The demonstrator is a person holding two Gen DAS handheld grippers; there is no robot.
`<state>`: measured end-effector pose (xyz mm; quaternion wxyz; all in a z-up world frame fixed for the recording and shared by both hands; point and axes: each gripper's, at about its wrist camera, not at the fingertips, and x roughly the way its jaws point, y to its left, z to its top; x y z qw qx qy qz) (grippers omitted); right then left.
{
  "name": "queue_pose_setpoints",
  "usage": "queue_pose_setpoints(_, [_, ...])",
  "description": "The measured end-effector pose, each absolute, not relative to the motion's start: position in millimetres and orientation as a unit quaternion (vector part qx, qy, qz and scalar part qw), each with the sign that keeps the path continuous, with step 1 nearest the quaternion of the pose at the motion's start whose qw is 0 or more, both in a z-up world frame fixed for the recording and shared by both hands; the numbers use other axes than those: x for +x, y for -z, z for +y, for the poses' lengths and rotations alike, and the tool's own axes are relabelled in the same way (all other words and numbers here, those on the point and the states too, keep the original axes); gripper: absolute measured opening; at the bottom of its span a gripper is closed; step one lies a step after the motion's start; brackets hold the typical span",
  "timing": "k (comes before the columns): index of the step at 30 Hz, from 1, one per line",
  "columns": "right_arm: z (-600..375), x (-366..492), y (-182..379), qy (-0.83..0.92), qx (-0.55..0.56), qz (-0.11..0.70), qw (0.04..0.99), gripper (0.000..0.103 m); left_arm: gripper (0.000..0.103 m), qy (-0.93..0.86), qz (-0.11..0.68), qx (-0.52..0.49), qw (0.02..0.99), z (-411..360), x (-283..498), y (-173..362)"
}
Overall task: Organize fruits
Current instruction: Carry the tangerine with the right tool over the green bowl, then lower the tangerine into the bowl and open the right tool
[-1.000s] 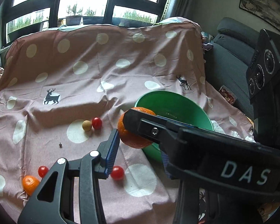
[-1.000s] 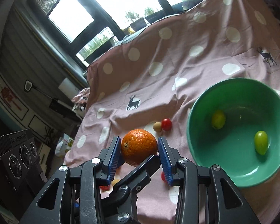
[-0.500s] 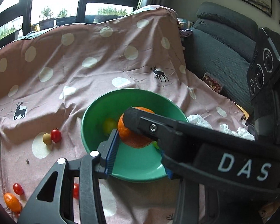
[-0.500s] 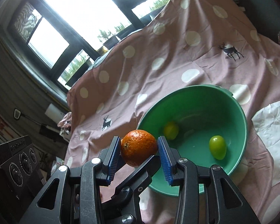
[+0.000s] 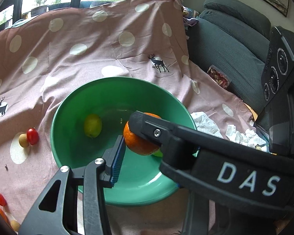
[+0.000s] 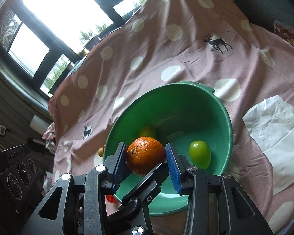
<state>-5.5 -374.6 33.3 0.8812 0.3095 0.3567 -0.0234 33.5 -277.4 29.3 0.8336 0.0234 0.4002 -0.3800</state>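
An orange hangs low inside a green bowl on a pink spotted cloth. My right gripper is shut on it, a blue pad on each side. My left gripper crosses it and is shut on the same orange. Its left pad touches the fruit, while its right finger is hidden behind the right gripper's black finger. A yellow-green fruit and a green fruit lie in the bowl.
A red cherry tomato and a tan round fruit lie left of the bowl, another tomato nearer. White tissue lies right of the bowl. A dark sofa borders the cloth.
Both grippers, with the orange held between them, have moved from over the cloth to over the bowl and come lower. The grip looks the same.
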Motion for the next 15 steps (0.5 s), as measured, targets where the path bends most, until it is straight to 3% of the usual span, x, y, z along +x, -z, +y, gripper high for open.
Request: queue_pose_setpoints(15, [-379,2,-22,0.047,0.306,0.384,0.870,0.044,0.042,0.391,0.433,0.007,0.812,-283,42,-15])
